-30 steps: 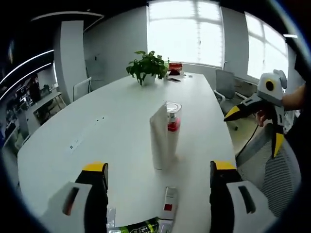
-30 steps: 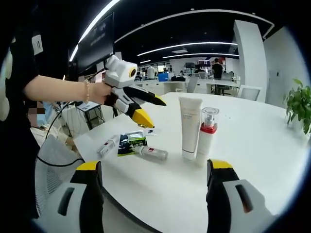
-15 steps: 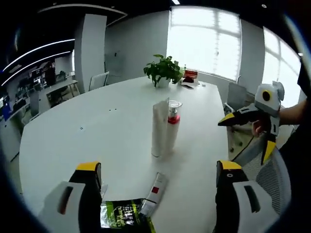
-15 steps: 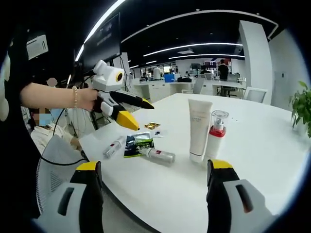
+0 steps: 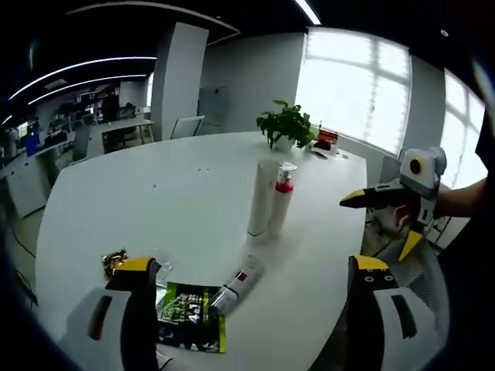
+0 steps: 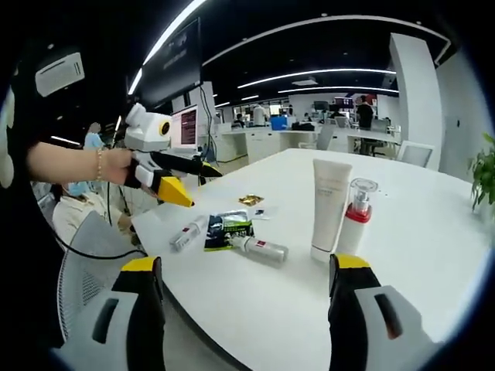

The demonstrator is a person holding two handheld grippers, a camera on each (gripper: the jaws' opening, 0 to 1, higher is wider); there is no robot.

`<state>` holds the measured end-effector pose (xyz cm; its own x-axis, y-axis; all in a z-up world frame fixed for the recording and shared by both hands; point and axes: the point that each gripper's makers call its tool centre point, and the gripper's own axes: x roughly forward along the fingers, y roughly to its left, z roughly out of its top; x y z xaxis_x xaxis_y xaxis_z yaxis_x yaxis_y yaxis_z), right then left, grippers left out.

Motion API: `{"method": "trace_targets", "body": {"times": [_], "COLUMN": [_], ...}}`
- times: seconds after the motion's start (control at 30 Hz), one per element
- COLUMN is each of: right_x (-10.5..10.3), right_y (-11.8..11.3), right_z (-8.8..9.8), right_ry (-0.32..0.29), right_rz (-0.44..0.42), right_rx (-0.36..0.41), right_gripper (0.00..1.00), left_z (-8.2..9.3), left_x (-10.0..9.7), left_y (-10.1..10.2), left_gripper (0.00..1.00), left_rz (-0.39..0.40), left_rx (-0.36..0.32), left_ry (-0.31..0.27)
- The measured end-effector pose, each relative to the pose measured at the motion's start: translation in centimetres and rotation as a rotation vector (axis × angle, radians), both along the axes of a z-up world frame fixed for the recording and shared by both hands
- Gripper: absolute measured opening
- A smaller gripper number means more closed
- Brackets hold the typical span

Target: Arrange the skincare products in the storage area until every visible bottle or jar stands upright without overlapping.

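On the white table [image 6: 433, 255], near its edge by the person, the skincare things sit in two groups. The tall white tube [image 6: 329, 207] stands upright, with the red-collared pump bottle [image 6: 354, 219] upright just beside it, possibly touching. Well apart from that pair, a green sachet [image 6: 229, 229] lies flat, a small tube [image 6: 260, 248] lies on its side against it, and a second small tube [image 6: 188, 232] lies just beyond; a little gold packet [image 6: 250, 200] sits further in.

Both grippers hover off the table with nothing between their jaws: the left gripper [image 6: 186, 182] hangs over the chair side with fingers apart, and the right gripper [image 5: 390, 220] floats beside the table edge, fingers spread wide.

The lying tubes are narrow and round, so a pinch off-centre could roll one toward the nearby edge and off the table. Stood on a small cap, either may topple. A careless sweep near the upright pair could knock both down together.
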<state>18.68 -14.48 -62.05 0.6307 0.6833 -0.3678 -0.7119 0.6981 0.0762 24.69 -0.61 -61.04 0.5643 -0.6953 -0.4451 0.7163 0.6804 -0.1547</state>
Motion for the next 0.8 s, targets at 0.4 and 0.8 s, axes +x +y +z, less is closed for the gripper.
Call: {"method": "trace_targets", "body": {"times": [0.4,0.8], "right_x": [-0.9,-1.1], "right_y": [0.5,0.3], "right_z": [-1.1,-1.7], "right_ry": [0.034,0.054], "right_rz": [0.008,0.020], "right_rx": [-0.002,-0.010], "right_gripper": [0.87,0.86], "left_z": [-1.1,-2.9], "left_x": [-3.8,-6.9], "left_y": [2.4,4.4], "left_gripper": [0.96,0.94], "left_rz": [0.125,0.204], "left_rx": [-0.046,-0.049], "left_ry": [0.034,0.069]}}
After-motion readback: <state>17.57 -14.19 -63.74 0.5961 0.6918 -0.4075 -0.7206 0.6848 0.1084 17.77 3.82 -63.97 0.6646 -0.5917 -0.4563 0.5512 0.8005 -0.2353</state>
